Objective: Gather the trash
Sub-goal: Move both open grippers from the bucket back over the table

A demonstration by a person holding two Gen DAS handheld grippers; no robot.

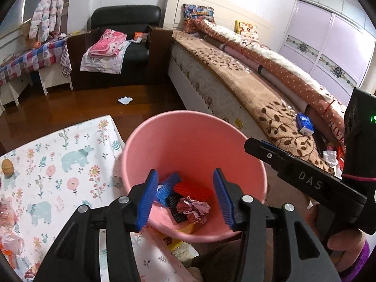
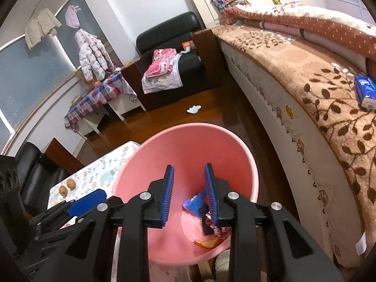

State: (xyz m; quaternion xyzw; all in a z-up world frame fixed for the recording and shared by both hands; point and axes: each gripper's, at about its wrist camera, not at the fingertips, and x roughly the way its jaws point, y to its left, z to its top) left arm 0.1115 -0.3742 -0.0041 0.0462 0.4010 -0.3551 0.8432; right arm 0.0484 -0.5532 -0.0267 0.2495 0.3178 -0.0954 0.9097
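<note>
Blue-padded left tongs [image 1: 185, 199] stand wide open over the pink bin [image 1: 164, 127], nothing between the pads; a crumpled wrapper [image 1: 192, 209] lies at the bin bottom beneath them, among red and blue scraps. Right tongs [image 2: 189, 195], parted a little and empty, hang over the same bin. Judged step: a drop into the bin is done. Remaining trash appears to include a white scrap [image 1: 125, 100] on the floor at twelve o'clock beyond the bin. Next move calls for lifting clear of the rim, then reaching toward it or toward litter on the floral worktop [image 1: 70, 155] at nine o'clock.
</note>
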